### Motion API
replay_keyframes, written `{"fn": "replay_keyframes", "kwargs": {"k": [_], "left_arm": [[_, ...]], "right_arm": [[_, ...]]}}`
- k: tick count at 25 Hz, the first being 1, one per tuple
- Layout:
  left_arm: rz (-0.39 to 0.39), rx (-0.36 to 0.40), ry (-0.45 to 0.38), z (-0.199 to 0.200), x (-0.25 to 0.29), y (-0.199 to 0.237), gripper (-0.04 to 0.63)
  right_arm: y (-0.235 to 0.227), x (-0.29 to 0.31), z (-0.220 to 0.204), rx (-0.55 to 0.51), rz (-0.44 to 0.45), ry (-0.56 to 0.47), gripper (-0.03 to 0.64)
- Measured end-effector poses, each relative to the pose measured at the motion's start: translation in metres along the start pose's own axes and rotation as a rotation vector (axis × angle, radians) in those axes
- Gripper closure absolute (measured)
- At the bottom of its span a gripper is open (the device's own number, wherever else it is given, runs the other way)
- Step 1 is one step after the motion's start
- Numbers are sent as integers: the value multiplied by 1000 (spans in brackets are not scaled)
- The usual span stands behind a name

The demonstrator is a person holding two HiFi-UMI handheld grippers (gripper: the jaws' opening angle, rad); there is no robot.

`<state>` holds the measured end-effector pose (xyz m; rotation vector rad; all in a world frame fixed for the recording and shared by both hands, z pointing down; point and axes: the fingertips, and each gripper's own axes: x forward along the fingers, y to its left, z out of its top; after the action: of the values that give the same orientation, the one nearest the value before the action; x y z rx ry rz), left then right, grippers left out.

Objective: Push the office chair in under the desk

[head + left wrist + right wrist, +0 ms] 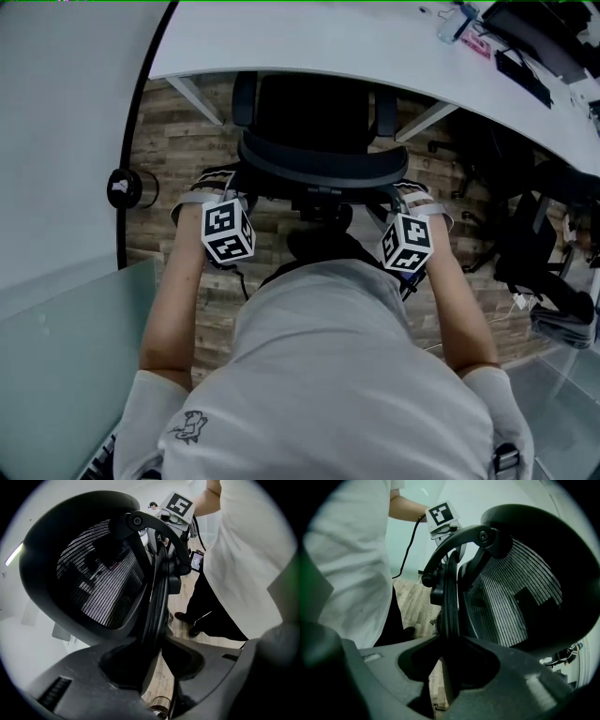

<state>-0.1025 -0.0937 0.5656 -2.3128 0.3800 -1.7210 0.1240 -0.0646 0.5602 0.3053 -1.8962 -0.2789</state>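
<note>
The black office chair stands with its seat partly under the white desk and its backrest toward me. The curved rear frame bar runs between my two hands. My left gripper is closed on the bar's left end, and my right gripper on its right end. In the left gripper view the thin frame rim passes between the jaws of the left gripper, beside the mesh back. The right gripper likewise clamps the rim, with mesh to its right.
A second dark chair stands to the right on the wood floor. Dark devices lie on the desk's far right. A round black fitting on a curved pole and a frosted panel stand at left.
</note>
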Motion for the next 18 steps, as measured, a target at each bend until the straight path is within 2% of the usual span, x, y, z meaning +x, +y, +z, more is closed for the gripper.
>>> {"fn": "replay_keyframes", "kwargs": {"k": [7,18], "left_arm": [[-11,34,-18,10,4,4,453],[-11,42,-23,10,7,1,452]], "right_arm": [[2,-3,-8,18,-25,19,501],[4,0,-9,3,-30,29,500]]}}
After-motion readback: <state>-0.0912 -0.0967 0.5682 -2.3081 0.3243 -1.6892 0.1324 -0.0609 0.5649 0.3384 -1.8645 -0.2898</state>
